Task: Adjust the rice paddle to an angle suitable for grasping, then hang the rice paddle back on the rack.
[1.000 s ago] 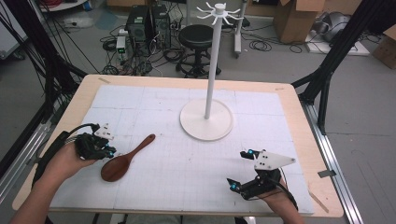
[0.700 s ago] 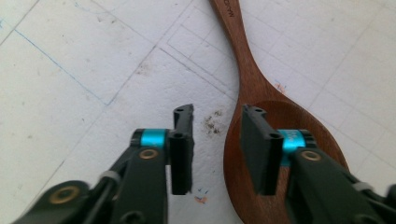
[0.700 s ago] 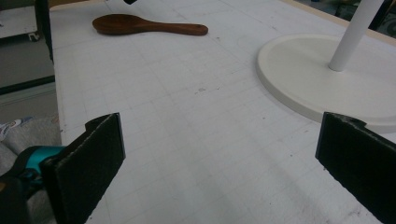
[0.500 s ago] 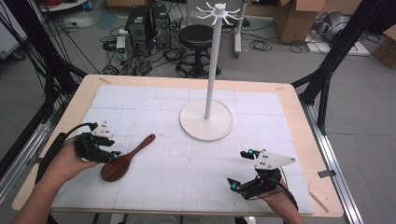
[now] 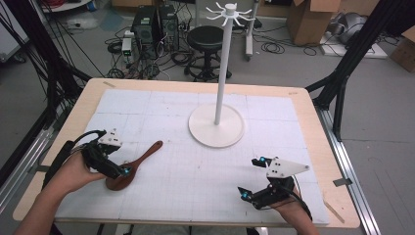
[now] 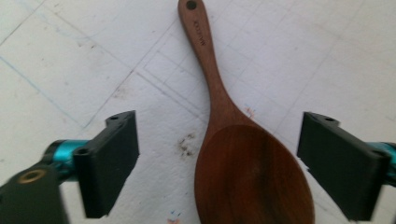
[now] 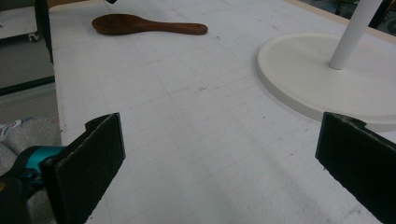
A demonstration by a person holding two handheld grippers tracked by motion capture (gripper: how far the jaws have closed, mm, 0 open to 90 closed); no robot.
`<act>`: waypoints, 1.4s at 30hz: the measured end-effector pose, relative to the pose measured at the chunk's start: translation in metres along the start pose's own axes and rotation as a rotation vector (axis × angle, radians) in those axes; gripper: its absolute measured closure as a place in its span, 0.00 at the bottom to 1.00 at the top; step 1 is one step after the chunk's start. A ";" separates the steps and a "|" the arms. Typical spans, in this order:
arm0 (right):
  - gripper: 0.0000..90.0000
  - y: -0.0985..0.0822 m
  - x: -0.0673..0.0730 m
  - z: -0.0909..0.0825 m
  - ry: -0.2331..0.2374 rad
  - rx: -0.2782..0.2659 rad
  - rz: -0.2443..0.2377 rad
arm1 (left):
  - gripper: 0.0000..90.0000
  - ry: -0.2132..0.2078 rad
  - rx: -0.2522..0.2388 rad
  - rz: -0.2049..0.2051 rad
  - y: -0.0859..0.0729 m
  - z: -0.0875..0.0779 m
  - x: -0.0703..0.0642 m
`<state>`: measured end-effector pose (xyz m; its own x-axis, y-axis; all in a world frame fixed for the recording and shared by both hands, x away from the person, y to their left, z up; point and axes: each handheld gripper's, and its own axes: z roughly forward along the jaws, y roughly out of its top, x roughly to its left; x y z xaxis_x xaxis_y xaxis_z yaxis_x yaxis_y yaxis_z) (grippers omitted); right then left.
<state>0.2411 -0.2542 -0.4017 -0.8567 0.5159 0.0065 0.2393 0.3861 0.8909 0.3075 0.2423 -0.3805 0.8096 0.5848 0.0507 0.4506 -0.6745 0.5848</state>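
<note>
Near the table's [image 5: 68, 128] front right corner, the right gripper [image 5: 254, 178] rests with jaws spread wide on nothing. Toward the front left, the left gripper [image 5: 120, 169] has just been opening its jaws, which now straddle the spoon's [image 6: 243, 158] bowl without pressing it. The spoon lies flat, ungrasped; lifting it remains, likely toward the stand [image 5: 216, 125] mid-table.

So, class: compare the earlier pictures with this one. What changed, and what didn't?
The left gripper has just been opening its jaws, which now stand wide on either side of the wooden spoon without pressing it. The spoon, the right gripper and the white stand stayed put.
</note>
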 end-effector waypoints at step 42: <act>0.01 0.002 -0.004 -0.001 0.011 -0.014 0.035 | 0.02 -0.012 -0.032 -0.099 0.024 0.000 -0.006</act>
<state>0.2445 -0.2559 -0.3993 -0.8526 0.5208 0.0427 0.2632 0.3574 0.8961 0.3131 0.2223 -0.3667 0.7662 0.6423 -0.0188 0.5167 -0.5984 0.6123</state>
